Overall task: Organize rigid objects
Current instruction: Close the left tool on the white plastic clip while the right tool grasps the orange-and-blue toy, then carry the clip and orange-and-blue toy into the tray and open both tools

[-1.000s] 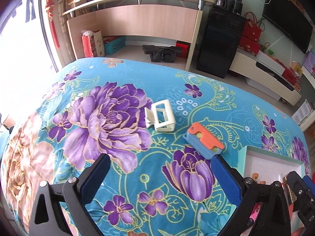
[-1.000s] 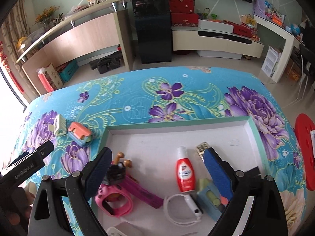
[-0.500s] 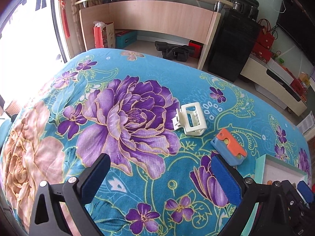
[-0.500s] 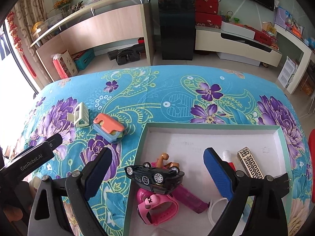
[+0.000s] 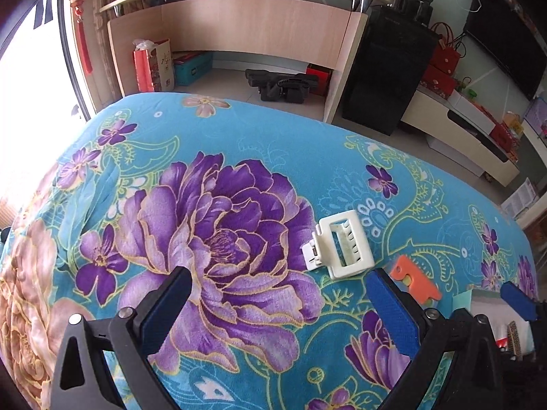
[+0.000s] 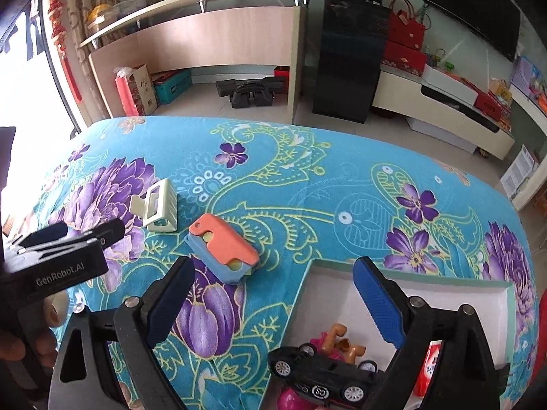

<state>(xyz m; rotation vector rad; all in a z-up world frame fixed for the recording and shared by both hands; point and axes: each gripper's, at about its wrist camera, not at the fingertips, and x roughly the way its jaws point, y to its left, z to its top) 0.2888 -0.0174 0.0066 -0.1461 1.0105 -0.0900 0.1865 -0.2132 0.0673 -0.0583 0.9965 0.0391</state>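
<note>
Both grippers have slid leftward over the flowered blanket (image 6: 307,184) since a second ago, the right one leaving the middle of the tray (image 6: 444,282) for its left edge. The right gripper (image 6: 270,304) has its jaws spread wide with nothing between them, just short of the orange-and-blue block (image 6: 224,247). The left gripper (image 5: 277,311) hovers with jaws likewise spread and empty, near the white clip (image 5: 338,249). A black toy car (image 6: 318,374) lies in the tray.
</note>
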